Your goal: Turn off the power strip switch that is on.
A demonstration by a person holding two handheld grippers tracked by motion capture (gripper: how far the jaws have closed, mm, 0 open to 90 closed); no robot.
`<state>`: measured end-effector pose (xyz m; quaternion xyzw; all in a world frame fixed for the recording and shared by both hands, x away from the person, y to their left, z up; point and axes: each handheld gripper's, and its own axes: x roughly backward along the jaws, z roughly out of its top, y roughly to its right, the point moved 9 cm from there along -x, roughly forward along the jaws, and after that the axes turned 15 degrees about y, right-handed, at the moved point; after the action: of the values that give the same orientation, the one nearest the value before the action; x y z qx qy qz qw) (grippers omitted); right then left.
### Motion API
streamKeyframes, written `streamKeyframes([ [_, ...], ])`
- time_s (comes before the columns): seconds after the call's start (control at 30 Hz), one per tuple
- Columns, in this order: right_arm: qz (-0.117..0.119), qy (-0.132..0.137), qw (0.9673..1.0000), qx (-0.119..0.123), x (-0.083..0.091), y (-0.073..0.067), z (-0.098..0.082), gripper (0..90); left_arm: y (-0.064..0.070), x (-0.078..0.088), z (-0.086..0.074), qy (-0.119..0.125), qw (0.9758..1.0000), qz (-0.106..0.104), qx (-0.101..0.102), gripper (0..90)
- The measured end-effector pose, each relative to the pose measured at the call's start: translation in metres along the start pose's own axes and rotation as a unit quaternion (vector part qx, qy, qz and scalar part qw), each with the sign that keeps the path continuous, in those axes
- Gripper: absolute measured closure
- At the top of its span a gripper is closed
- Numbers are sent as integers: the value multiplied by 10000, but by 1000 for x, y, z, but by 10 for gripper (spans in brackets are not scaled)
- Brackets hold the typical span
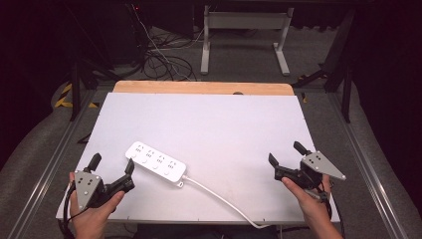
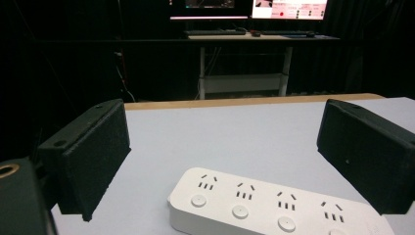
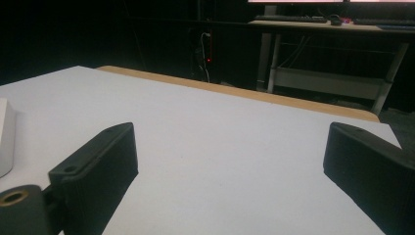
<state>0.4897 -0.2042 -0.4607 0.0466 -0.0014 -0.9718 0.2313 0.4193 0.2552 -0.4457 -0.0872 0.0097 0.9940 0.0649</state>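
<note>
Power strips: we count one (image 1: 156, 164)
Sockets on it: we count four
Round buttons on it: we count four
Grippers: we count two, left (image 1: 112, 162) and right (image 1: 287, 153)

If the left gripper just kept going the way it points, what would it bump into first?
Most likely the white power strip, lying just ahead between the open jaws of the left gripper; it might pass above, since height is unclear.

Each claw, left claw (image 1: 112, 165) and right claw (image 1: 287, 154), is black with rough-textured jaw pads, a grey three-cornered plate dotted with holes, and a trailing black cable.
</note>
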Motion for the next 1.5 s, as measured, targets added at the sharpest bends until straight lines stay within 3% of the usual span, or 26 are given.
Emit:
streamKeyframes([
  [0.4, -5, -17, 10000, -16, 1, 0, 0, 65, 0, -1, -3, -80, 10000, -5, -9, 79],
  [0.8, 0, -15, 10000, -26, 1, 0, 0, 66, 2, -1, -4, -120, 9999, -84, -11, 181],
  [0.97, -1, -21, 10000, -22, 1, 0, 0, 66, 2, 0, -4, -155, 9998, -117, 13, 289],
  [1.0, -1, -21, 10000, -22, 1, 0, 0, 66, 2, 0, -4, -216, 9997, -143, 49, 289],
  [1.03, 3, -22, 10000, -22, 1, 0, 0, 66, 2, 0, -5, -272, 9994, -179, 113, 361],
  [1.13, 13, -39, 10000, -23, 1, 0, -1, 66, 2, 0, -7, -405, 9981, -327, 338, 442],
  [1.5, 23, -47, 10000, -61, 1, -1, -1, 71, -1, 2, -7, -574, 9964, -409, 481, 628],
])
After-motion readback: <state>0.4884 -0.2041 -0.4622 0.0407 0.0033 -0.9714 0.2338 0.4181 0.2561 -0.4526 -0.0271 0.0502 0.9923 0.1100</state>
